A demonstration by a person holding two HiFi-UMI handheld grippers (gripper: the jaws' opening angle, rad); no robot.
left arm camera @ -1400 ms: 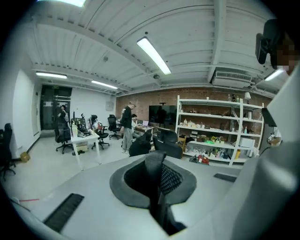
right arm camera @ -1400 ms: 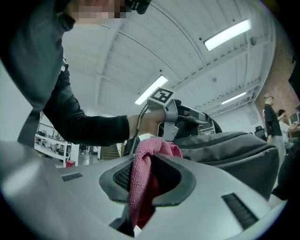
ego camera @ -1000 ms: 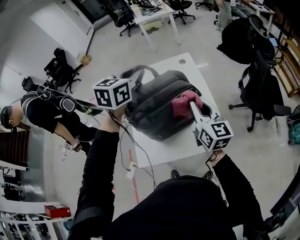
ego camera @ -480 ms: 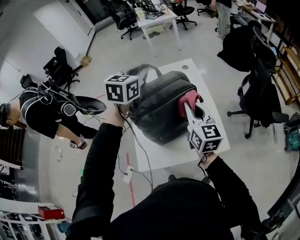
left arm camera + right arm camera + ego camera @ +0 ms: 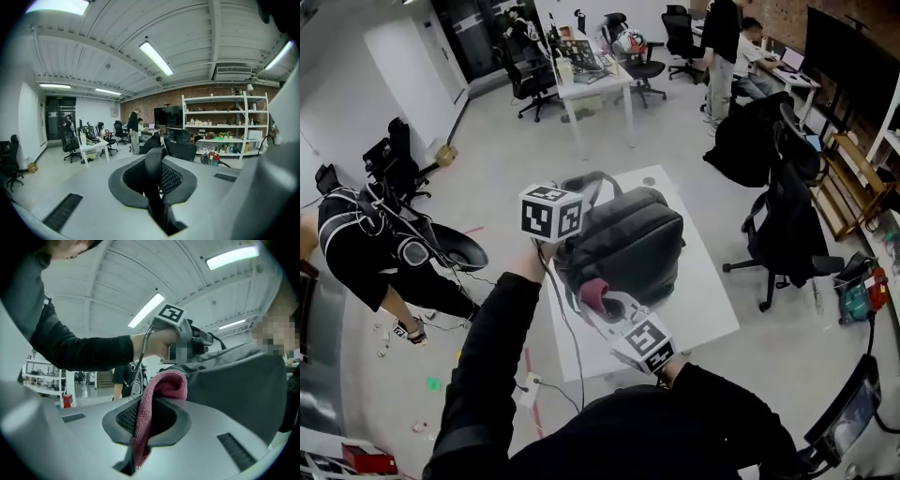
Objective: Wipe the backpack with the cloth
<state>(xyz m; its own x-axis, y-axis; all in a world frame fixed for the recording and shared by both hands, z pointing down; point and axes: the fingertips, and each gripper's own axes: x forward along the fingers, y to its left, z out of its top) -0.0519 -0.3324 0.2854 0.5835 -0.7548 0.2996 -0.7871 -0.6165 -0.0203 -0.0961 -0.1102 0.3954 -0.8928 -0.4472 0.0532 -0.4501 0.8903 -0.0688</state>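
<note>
A dark grey backpack (image 5: 628, 246) lies on a white table (image 5: 708, 305). My left gripper (image 5: 566, 246) is at its top left end, shut on a black mesh strap (image 5: 153, 171) of the backpack. In the left gripper view that strap stands pinched between the jaws of the left gripper (image 5: 157, 190). A pink cloth (image 5: 593, 293) is folded in my right gripper (image 5: 602, 300), which is shut on it at the backpack's near lower side. In the right gripper view the cloth (image 5: 161, 385) in the right gripper (image 5: 144, 423) touches the backpack's fabric (image 5: 234, 390).
Cables (image 5: 569, 342) hang over the table's near left edge. Office chairs draped with dark jackets (image 5: 778, 211) stand to the right. A person in black (image 5: 370, 248) bends at the left. Another desk (image 5: 592, 80) and standing people are at the back.
My right gripper has swept with the pink cloth from the backpack's right side across to its near left side. The left gripper has kept its hold on the strap.
</note>
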